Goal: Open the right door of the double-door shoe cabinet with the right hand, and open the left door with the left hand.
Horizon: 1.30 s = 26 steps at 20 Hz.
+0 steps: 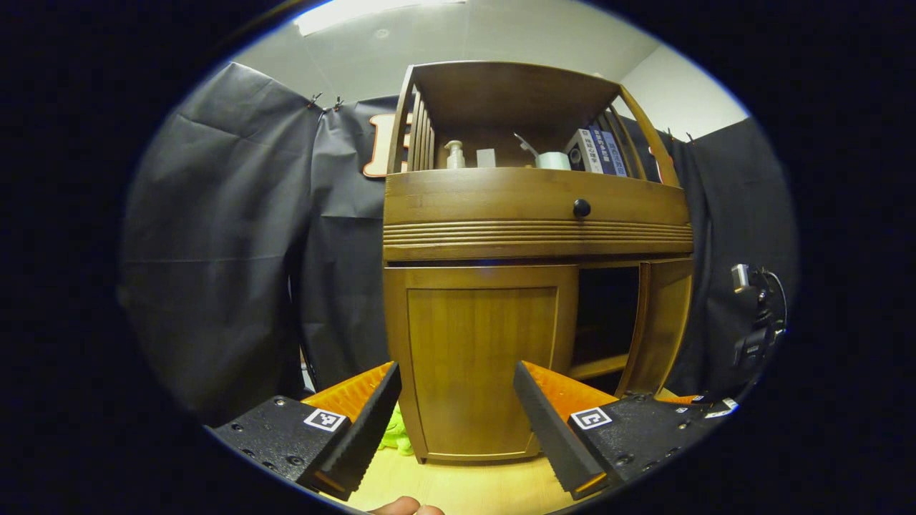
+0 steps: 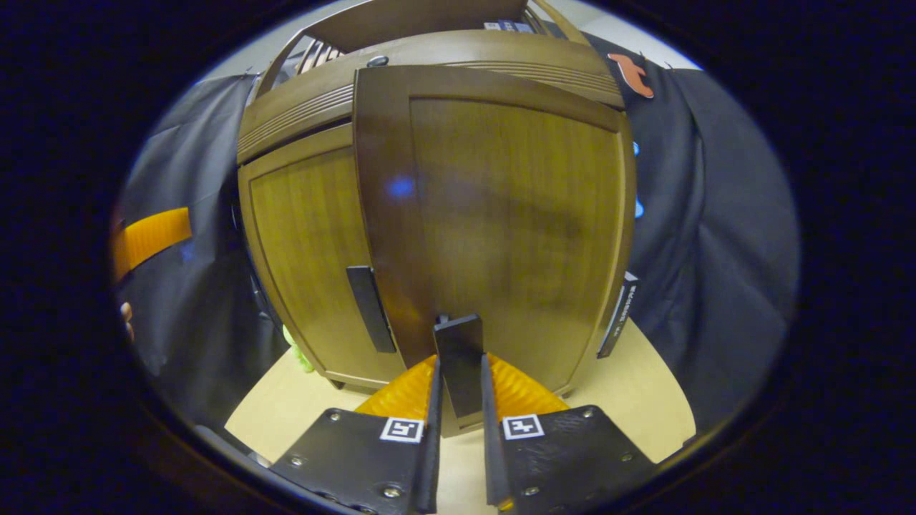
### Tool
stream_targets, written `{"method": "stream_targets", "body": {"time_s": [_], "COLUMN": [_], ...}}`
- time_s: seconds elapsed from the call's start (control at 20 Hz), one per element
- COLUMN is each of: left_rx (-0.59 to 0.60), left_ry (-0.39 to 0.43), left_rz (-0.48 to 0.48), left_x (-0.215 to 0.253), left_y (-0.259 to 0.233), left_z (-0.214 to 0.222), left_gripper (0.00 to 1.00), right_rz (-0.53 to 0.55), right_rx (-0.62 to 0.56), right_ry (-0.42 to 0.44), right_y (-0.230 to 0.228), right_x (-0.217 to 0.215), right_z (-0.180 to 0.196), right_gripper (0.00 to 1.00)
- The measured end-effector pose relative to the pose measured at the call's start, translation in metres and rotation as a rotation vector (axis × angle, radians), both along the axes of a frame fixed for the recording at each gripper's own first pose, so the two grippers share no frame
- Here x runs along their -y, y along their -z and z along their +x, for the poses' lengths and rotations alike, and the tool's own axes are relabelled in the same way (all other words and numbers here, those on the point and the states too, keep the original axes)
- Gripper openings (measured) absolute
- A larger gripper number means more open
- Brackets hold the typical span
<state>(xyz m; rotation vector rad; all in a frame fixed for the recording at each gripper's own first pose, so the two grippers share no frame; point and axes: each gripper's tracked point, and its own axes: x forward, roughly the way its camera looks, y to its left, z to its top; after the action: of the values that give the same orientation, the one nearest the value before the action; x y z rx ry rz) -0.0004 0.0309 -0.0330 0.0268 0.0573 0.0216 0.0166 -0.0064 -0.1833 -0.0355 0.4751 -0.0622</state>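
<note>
Your left gripper (image 1: 456, 400) has its fingers spread wide with nothing between them; it hangs short of the brown wooden double-door shoe cabinet (image 1: 537, 243), lined up on the closed left door (image 1: 481, 361), which sits dead centre in the left gripper view, framed between the two fingers and not touched. In that same view the right door (image 1: 657, 325) at 3 o'clock is swung out edge-on, and the dark cabinet interior (image 1: 607, 315) with a wooden shelf board (image 1: 597, 367) shows between the two doors. Above the doors there's a drawer front with a round black knob (image 1: 582, 208), and on the open top shelf at 12 o'clock a white pump bottle (image 1: 454, 154), a white roll (image 1: 552, 160) and a box (image 1: 594, 151). A bright green object (image 1: 397, 433) lies on the pale wood floor (image 1: 465, 490) at the cabinet's lower left corner, just beside the left finger; can't tell what it is. A fingertip (image 1: 404, 506) shows at 6 o'clock. Your right gripper (image 2: 460, 400) is pinching the dark vertical bar handle (image 2: 459, 361) of the right door (image 2: 501, 214); both fingers press its sides at 6 o'clock in the right gripper view. That door stands ajar, in front of the left door (image 2: 308, 236), whose own dark handle (image 2: 371, 307) sits at 8 o'clock. Your left gripper (image 2: 150, 236) shows at 9 o'clock.
</note>
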Motion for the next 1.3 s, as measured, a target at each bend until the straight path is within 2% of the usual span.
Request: {"method": "stream_targets", "body": {"time_s": [0.1, 0.15, 0.2, 0.25, 0.3, 0.35, 0.5, 0.7, 0.9, 1.2, 1.25, 1.3], "left_rx": [0.001, -0.001, -0.003, -0.004, 0.002, 0.002, -0.007, -0.007, -0.016, -0.006, -0.003, -0.003], "left_ry": [0.014, 0.022, 0.031, 0.042, 0.046, 0.055, 0.067, 0.084, 0.072, 0.026, 0.014, 0.001], "left_rz": [0.011, 0.013, 0.012, 0.012, 0.014, 0.017, 0.037, 0.041, 0.050, 0.046, 0.047, 0.047], "left_x": [0.006, 0.010, 0.014, 0.019, 0.021, 0.025, 0.030, 0.036, 0.031, 0.009, 0.004, -0.002], "left_y": [0.000, 0.001, 0.003, 0.004, 0.005, 0.005, 0.009, 0.010, 0.015, 0.013, 0.012, 0.013], "left_z": [0.000, 0.000, 0.000, 0.001, 0.003, 0.005, 0.010, 0.011, 0.013, 0.019, 0.021, 0.023], "left_gripper": [0.98, 0.98, 0.98, 0.98, 0.98, 0.98, 0.98, 0.98, 0.99, 0.99, 0.98, 0.99], "right_rz": [-0.019, -0.105, -0.155, -0.085, -0.002, 0.036, 0.039, 0.043, 0.047, 0.089, 0.099, 0.103], "right_rx": [0.004, 0.019, 0.038, 0.057, 0.068, 0.062, 0.079, 0.078, 0.086, 0.088, 0.082, 0.078], "right_ry": [0.032, 0.092, 0.189, 0.209, 0.241, 0.277, 0.315, 0.290, 0.211, 0.100, 0.082, 0.068], "right_y": [-0.005, -0.019, -0.040, -0.044, -0.059, -0.065, -0.064, -0.058, -0.057, -0.046, -0.043, -0.043], "right_x": [0.010, 0.036, 0.064, 0.082, 0.094, 0.115, 0.133, 0.123, 0.097, 0.054, 0.044, 0.038], "right_z": [-0.010, -0.018, -0.047, -0.038, -0.042, -0.047, -0.052, -0.049, -0.032, 0.014, 0.020, 0.025], "right_gripper": [0.26, 0.26, 0.14, 0.01, 0.00, 0.00, 0.01, 0.01, 0.01, 0.02, 0.04, 0.12]}}
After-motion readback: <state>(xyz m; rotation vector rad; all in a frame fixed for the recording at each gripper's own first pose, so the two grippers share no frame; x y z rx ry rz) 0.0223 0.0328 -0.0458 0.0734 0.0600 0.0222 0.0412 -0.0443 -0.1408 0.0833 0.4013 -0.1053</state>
